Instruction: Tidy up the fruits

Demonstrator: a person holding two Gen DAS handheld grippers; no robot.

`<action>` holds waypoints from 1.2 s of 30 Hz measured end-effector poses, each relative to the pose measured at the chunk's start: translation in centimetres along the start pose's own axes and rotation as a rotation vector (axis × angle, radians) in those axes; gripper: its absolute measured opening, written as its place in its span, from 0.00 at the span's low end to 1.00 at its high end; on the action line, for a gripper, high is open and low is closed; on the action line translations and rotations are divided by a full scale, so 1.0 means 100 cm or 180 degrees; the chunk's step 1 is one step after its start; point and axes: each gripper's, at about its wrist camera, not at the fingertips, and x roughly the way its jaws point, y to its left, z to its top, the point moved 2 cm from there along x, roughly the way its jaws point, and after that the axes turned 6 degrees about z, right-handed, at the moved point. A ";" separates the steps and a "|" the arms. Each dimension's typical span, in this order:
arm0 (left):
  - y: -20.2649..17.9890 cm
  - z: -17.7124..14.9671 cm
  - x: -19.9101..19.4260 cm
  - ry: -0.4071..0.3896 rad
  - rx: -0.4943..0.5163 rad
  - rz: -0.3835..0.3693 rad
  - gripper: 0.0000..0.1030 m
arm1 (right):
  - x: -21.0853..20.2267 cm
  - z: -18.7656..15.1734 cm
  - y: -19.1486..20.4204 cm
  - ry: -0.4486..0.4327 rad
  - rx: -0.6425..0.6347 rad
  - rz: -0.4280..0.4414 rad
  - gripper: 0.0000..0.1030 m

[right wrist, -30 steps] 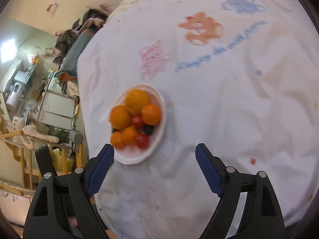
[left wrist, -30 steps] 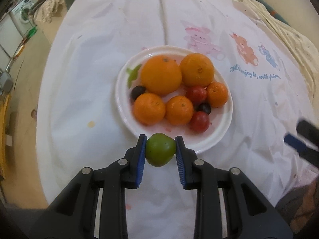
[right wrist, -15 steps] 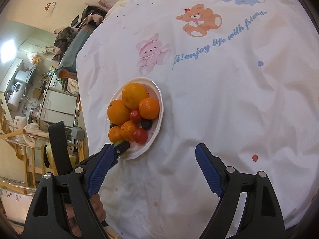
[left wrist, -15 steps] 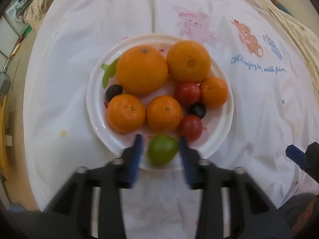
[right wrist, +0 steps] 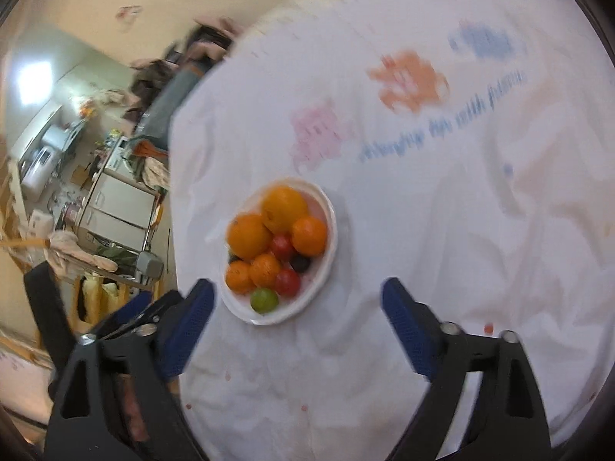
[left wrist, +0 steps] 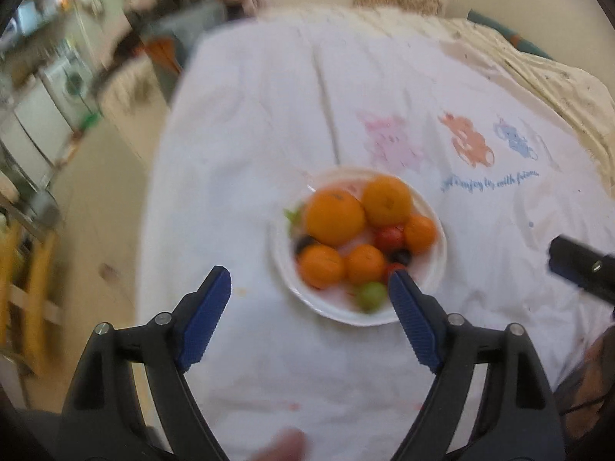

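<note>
A white cloth (left wrist: pixel 269 123) with cartoon animals covers the counter, and on it sits a white plate (right wrist: pixel 330 223) full of oranges (right wrist: pixel 284 209), little red tomatoes and dark berries. The small green fruit (right wrist: pixel 264 300) lies at the plate's near rim, free. Both grippers have just been opening — the left gripper (left wrist: pixel 309 319) and right gripper (right wrist: pixel 298 322) hold their blue fingers wide apart, gripping nothing.

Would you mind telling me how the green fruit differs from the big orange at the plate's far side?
The green fruit is far smaller than the big orange. It is green; the orange is deep orange. The green fruit lies at the near rim, the orange at the far one. Both are round and rest on the white plate.
</note>
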 end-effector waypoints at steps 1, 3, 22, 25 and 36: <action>0.006 -0.002 -0.008 -0.0096 -0.0008 -0.0009 0.79 | -0.003 -0.001 0.008 -0.0059 -0.0119 -0.0027 1.00; 0.014 -0.002 -0.016 -0.0158 -0.0064 -0.0024 0.79 | -0.004 -0.002 0.019 -0.0102 -0.0298 -0.0088 1.00; 0.051 -0.056 -0.061 -0.0540 -0.0316 -0.0050 0.99 | -0.016 -0.070 0.068 -0.0515 -0.1039 -0.0697 1.00; 0.054 -0.058 -0.058 -0.0538 -0.0359 -0.0044 0.99 | -0.014 -0.074 0.069 -0.0533 -0.1086 -0.0780 1.00; 0.049 -0.059 -0.050 -0.0474 -0.0317 -0.0045 0.99 | -0.008 -0.074 0.069 -0.0563 -0.1089 -0.0867 1.00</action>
